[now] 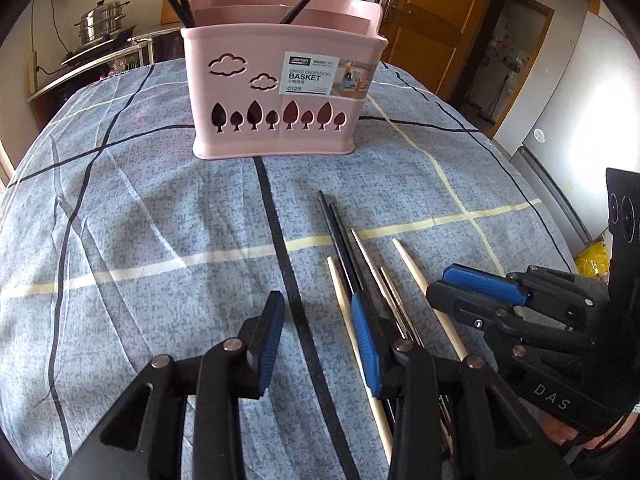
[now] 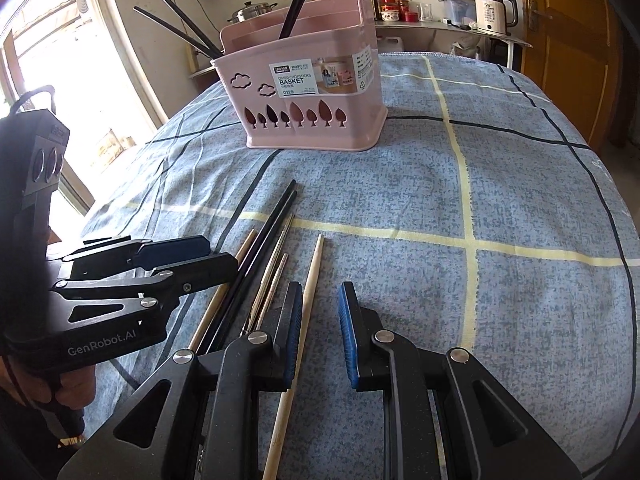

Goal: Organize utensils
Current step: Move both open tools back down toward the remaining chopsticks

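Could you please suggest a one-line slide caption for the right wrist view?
Open right gripper straddles a pale wooden chopstick among loose chopsticks on blue checked cloth; pink plastic basket beyond.

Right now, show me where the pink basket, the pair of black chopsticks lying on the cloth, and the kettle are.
pink basket (image 1: 240,136): left wrist view, front wall.
black chopsticks (image 2: 276,216): right wrist view, upper shafts.
kettle (image 2: 494,12): right wrist view, body.

Both grippers angle downward side by side — left gripper (image 1: 318,340) and right gripper (image 2: 320,336) fingers parted.
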{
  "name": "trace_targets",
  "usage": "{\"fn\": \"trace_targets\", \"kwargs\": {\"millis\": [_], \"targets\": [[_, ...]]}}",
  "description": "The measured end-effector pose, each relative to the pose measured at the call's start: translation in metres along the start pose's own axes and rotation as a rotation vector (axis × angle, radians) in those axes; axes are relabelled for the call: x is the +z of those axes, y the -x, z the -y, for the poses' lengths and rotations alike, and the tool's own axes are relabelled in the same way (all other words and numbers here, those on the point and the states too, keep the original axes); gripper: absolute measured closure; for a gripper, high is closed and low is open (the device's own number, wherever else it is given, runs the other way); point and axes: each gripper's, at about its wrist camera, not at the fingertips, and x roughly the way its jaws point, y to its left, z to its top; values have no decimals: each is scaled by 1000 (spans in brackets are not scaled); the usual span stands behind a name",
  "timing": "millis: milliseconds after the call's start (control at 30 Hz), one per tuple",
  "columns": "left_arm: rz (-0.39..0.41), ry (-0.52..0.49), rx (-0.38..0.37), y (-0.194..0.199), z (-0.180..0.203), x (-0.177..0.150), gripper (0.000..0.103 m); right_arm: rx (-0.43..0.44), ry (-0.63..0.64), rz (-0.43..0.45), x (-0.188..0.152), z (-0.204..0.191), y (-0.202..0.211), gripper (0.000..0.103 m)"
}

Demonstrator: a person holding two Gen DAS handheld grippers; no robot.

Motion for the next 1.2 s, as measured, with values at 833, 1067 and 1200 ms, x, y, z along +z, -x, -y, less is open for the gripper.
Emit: {"fn": "trace_targets", "kwargs": {"millis": [833, 1067, 1200], "targets": [[-14, 61, -26, 5, -15, -1, 76, -62, 24, -10, -2, -2, 0, 84], [-6, 12, 14, 1, 0, 0, 65, -58, 24, -8, -2, -1, 0, 84], [3, -1, 41, 1, 6, 0, 63, -54, 21, -7, -2, 1, 1, 84]]}}
